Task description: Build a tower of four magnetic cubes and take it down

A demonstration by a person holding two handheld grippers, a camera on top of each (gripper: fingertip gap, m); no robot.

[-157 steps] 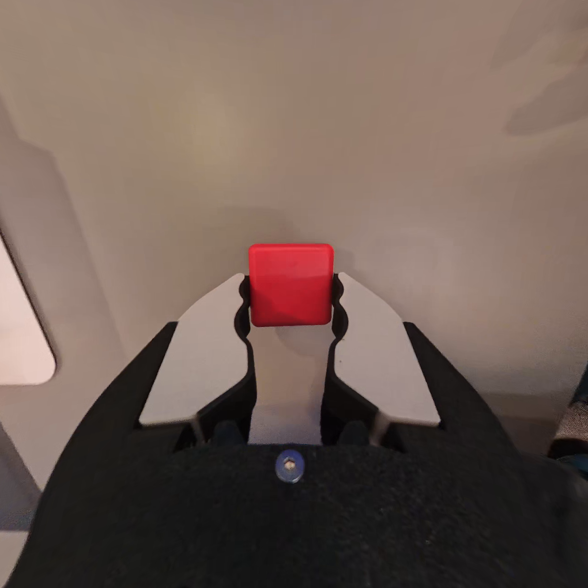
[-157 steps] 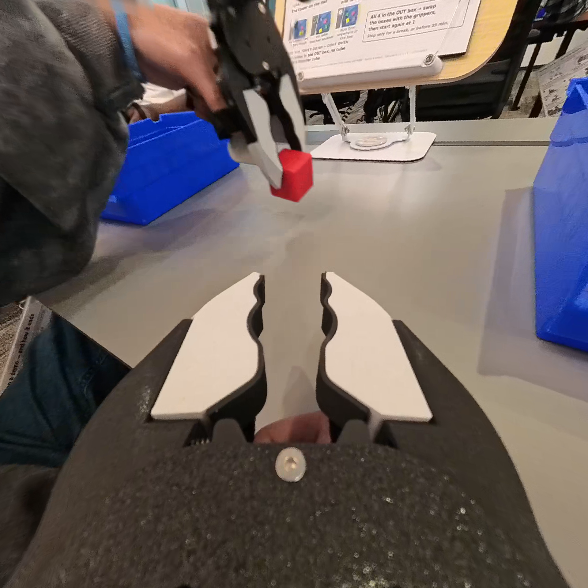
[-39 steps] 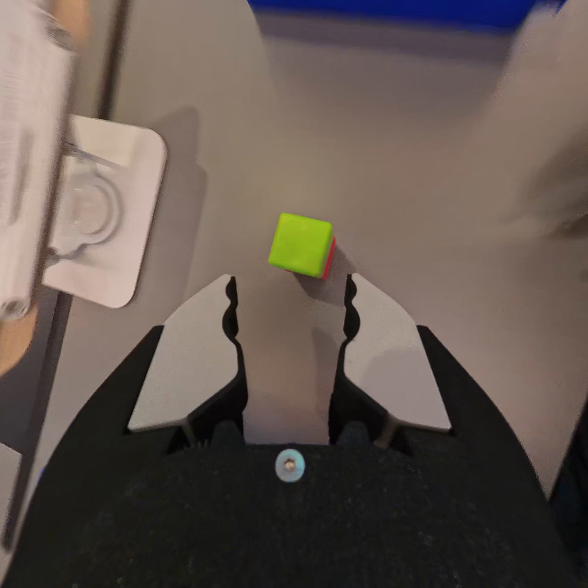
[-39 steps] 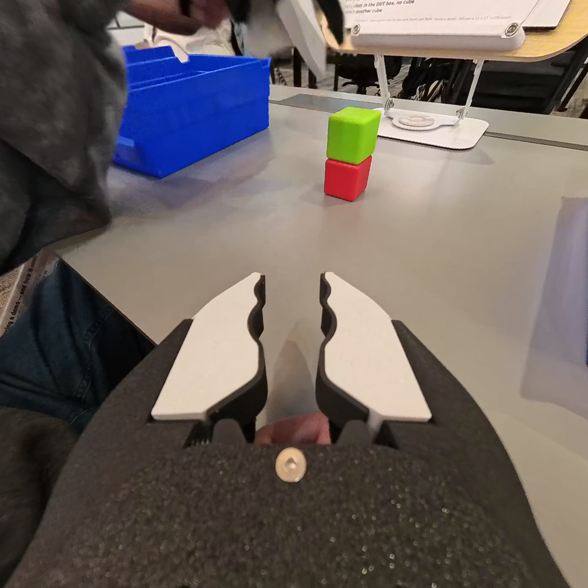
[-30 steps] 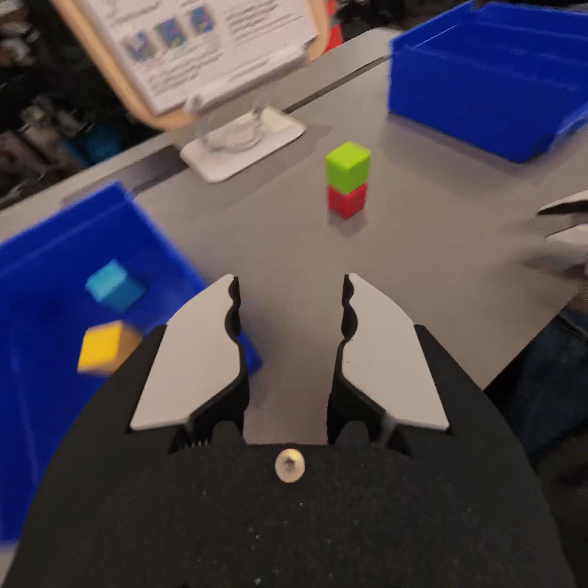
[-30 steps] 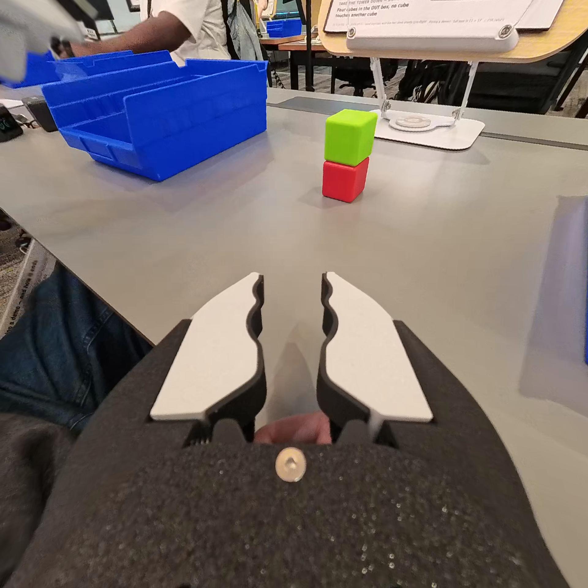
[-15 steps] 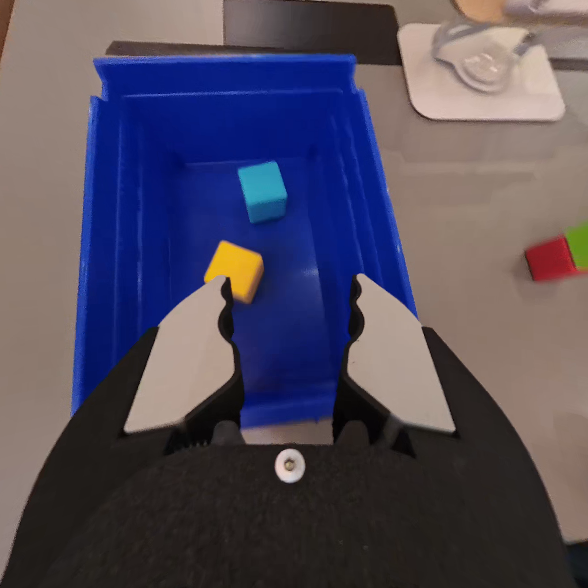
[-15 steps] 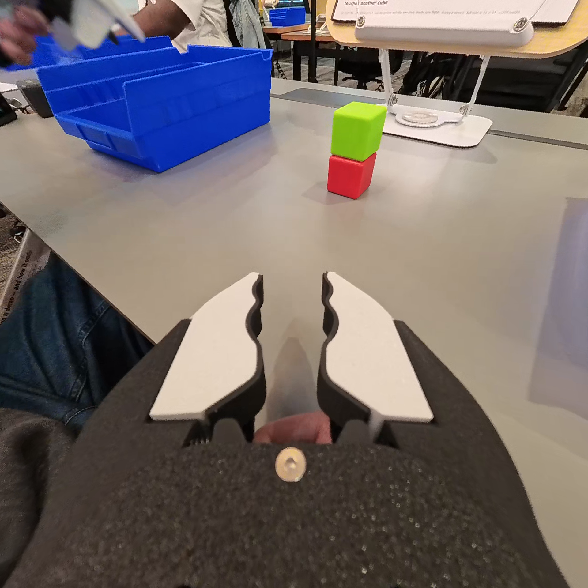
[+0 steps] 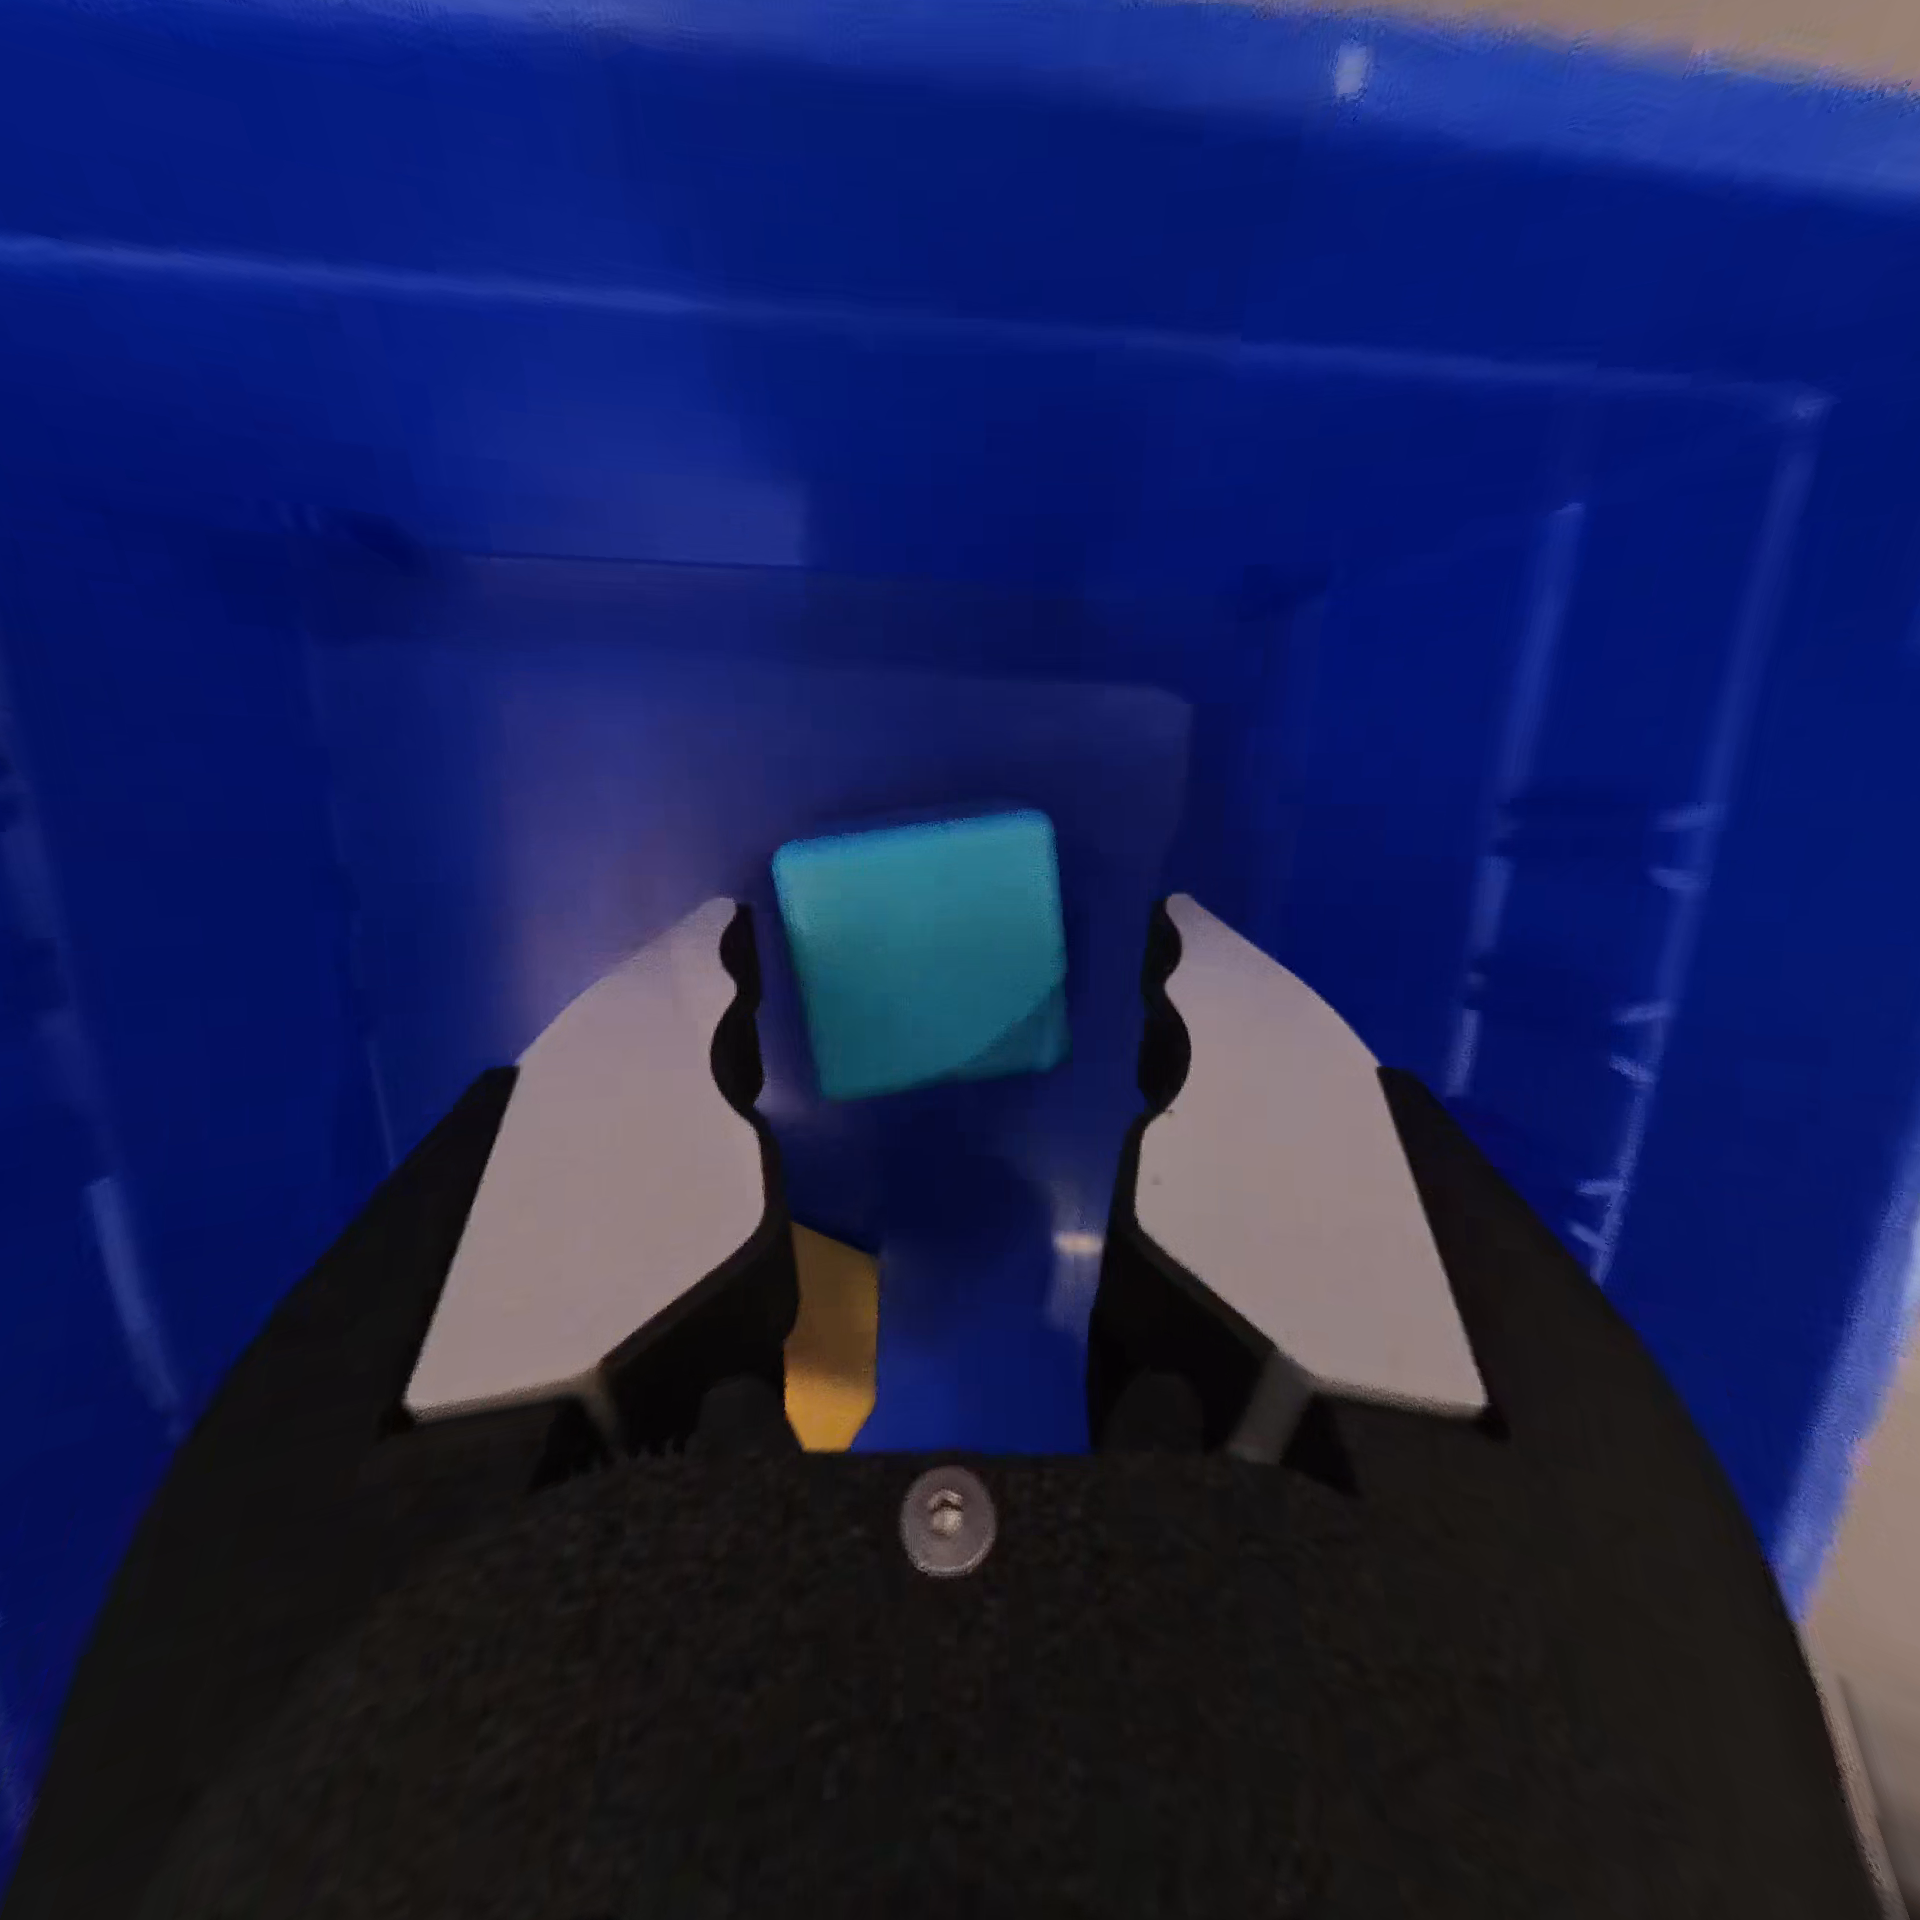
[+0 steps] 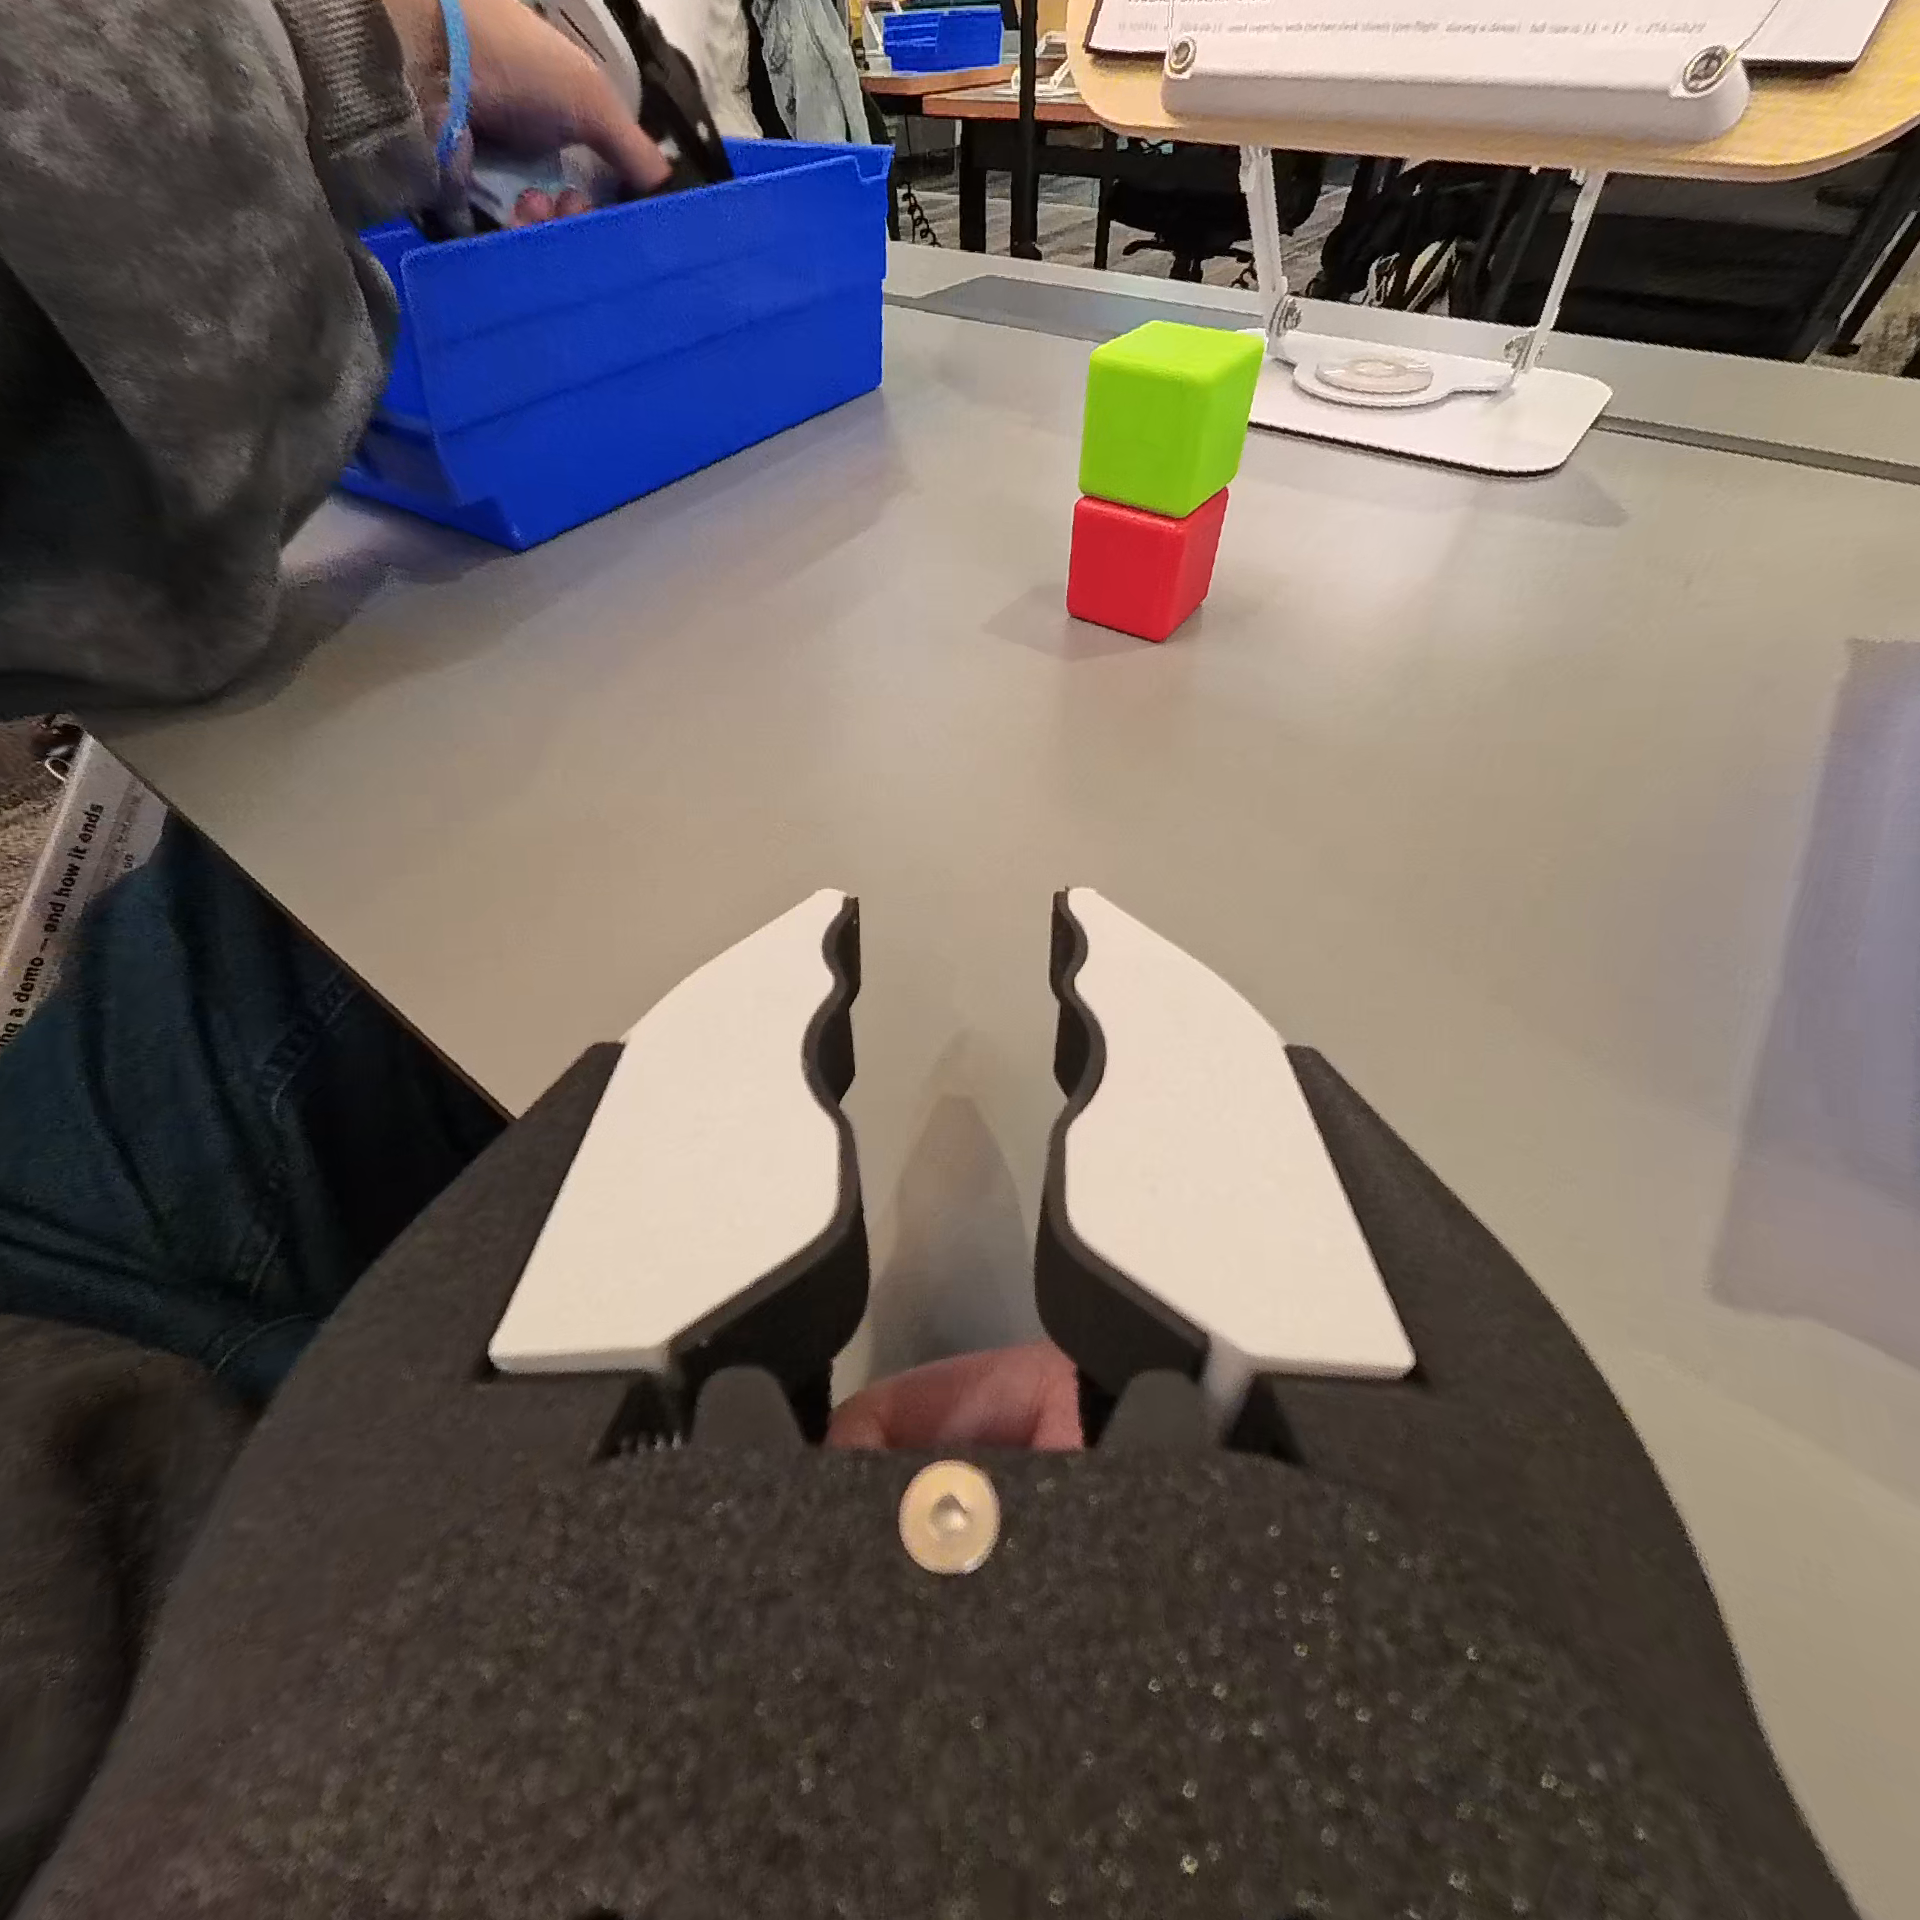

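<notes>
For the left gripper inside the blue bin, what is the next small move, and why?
Probably close the left gripper on the teal cube. Its open fingers already flank the cube inside the blue bin, with a gap on each side. The tower holds only a green cube on a red cube.

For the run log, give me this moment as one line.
left gripper: open around teal cube in blue bin | right gripper: open, idle
</notes>
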